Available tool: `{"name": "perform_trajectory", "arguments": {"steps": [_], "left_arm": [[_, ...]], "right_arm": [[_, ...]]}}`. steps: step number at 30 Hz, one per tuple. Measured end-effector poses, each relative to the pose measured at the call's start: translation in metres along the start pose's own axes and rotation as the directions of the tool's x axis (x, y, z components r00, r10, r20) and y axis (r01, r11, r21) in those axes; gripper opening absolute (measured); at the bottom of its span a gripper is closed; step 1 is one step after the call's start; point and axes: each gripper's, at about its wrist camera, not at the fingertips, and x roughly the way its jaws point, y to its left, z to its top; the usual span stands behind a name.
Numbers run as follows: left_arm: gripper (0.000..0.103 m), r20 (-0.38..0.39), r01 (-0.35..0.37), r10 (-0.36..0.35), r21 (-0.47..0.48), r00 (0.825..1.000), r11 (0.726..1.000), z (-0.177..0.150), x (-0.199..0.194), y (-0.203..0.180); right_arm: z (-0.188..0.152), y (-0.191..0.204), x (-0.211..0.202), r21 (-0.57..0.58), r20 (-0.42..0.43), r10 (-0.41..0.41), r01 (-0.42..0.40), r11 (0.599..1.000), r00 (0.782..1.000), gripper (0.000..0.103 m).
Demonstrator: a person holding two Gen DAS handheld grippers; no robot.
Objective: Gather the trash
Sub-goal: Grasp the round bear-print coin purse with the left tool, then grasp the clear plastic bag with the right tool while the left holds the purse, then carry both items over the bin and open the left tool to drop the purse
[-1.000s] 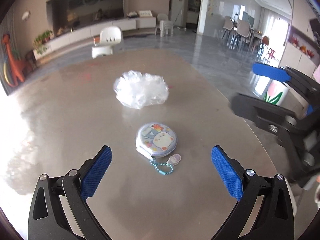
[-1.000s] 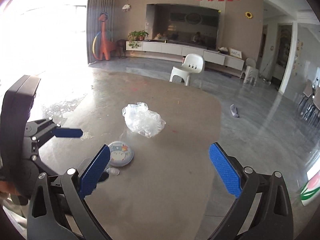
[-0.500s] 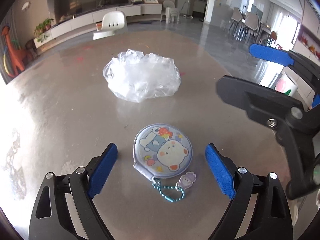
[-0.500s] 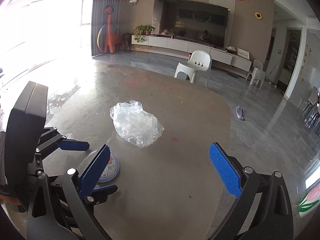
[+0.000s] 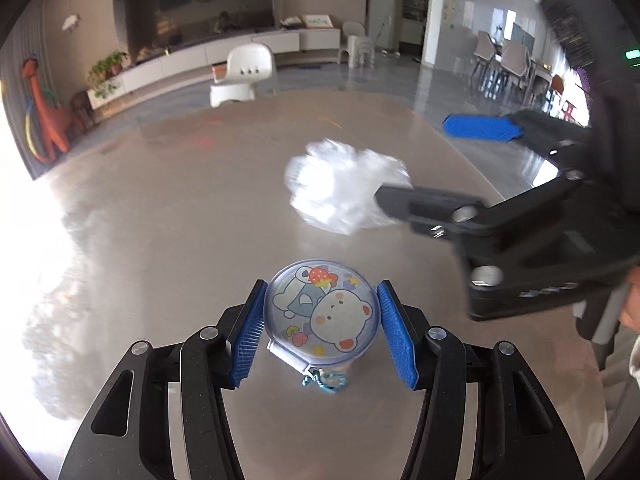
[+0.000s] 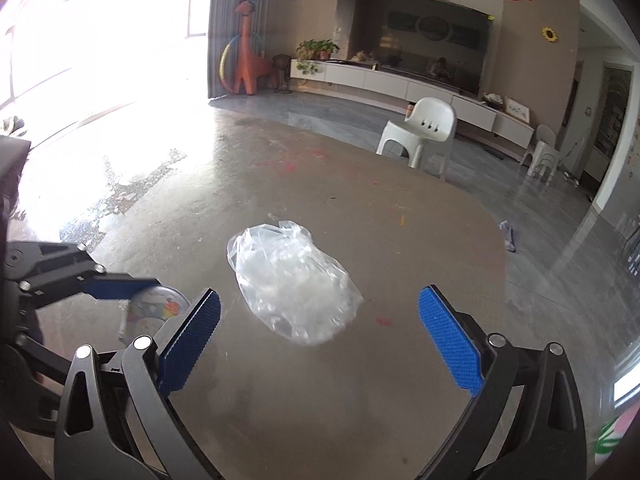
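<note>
A crumpled clear plastic bag (image 6: 294,284) lies on the brown table (image 6: 320,400); it also shows in the left wrist view (image 5: 340,188). My right gripper (image 6: 318,336) is open, just short of the bag, its fingers either side of it. My left gripper (image 5: 320,328) is shut on a round cartoon-printed pouch (image 5: 322,314) with a blue bead chain (image 5: 324,382); both blue pads touch its rim. The pouch (image 6: 154,308) shows partly hidden at the left of the right wrist view.
The table's far and right edges are close behind the bag. A white plastic chair (image 6: 420,132) stands beyond the far edge. The right gripper's body (image 5: 520,240) reaches in from the right, over the bag's right side.
My left gripper moved forward and closed on the round pouch. My right gripper moved forward toward the plastic bag and stayed open.
</note>
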Motion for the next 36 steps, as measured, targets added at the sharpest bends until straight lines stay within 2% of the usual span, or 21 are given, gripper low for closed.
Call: {"name": "perform_trajectory", "arguments": {"steps": [5,9,10,11,13,14,15,20,25,30,36], "left_arm": [[0.055,0.022,-0.030,0.030,-0.007,0.999,1.000,0.003,-0.010,0.020],[0.055,0.028,-0.028,0.028,-0.021,0.999,0.999,0.001,-0.014,0.032],[0.055,0.031,-0.025,0.025,-0.027,0.999,0.999,0.001,-0.016,0.035],[0.055,0.034,-0.024,0.026,-0.030,0.999,0.999,0.002,-0.017,0.037],[0.055,0.038,-0.021,0.022,-0.035,0.999,0.999,0.003,-0.019,0.041],[0.055,0.043,-0.021,0.023,-0.037,0.999,0.999,0.003,-0.022,0.042],[0.055,0.047,-0.021,0.022,-0.038,0.999,0.999,0.002,-0.024,0.043],[0.055,0.081,-0.007,0.011,-0.043,0.997,0.999,0.000,-0.049,0.043],[0.055,0.123,0.023,-0.019,-0.027,0.992,0.999,-0.008,-0.086,0.034],[0.055,0.154,0.071,-0.071,0.011,0.985,0.997,-0.018,-0.125,0.013],[0.055,0.173,0.137,-0.148,0.072,0.974,0.988,-0.025,-0.158,-0.015]], "right_arm": [[0.012,0.007,0.033,-0.023,-0.058,0.022,-0.023,0.999,0.998,0.099],[0.013,0.012,0.053,-0.049,-0.115,0.028,-0.034,0.998,0.993,0.097],[0.013,0.015,0.056,-0.060,-0.127,0.014,-0.021,0.998,0.992,0.089],[0.012,0.016,0.058,-0.069,-0.148,0.003,-0.013,0.998,0.989,0.057],[0.011,0.015,0.053,-0.044,-0.145,0.008,-0.015,0.999,0.989,0.049],[0.011,0.014,0.047,-0.031,-0.141,0.001,-0.005,1.000,0.990,0.041],[0.011,0.014,0.042,-0.026,-0.136,-0.009,0.005,1.000,0.991,0.039],[0.010,0.018,-0.009,0.037,-0.087,-0.038,0.042,0.998,0.995,0.034],[0.003,0.034,-0.090,0.116,-0.009,-0.085,0.085,0.990,0.996,0.033],[-0.026,0.061,-0.178,0.197,0.034,-0.138,0.129,0.972,0.990,0.033],[-0.064,0.090,-0.236,0.246,0.025,-0.187,0.175,0.953,0.982,0.033]]}}
